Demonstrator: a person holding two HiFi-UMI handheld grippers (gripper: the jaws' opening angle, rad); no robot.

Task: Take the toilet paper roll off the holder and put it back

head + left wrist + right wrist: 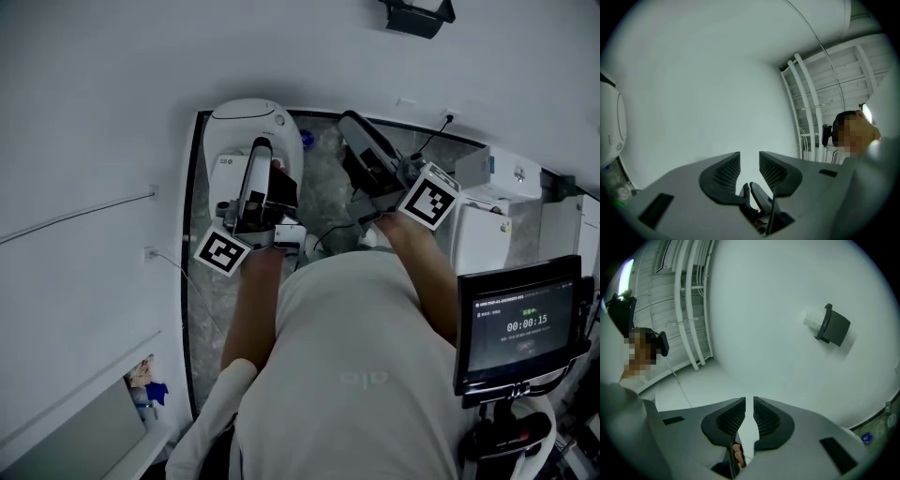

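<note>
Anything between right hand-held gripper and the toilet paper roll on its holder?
No: right gripper view shows only bare white wall between the right hand-held gripper and the toilet paper roll in its holder.

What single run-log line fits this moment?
left gripper: open, empty | right gripper: slightly open, empty | toilet paper roll: on holder, untouched

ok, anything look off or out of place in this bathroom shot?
Nothing stands out. The white toilet paper roll sits in the black wall-mounted holder. The left gripper and right gripper are both empty, jaws apart, facing the bare white wall.
</note>
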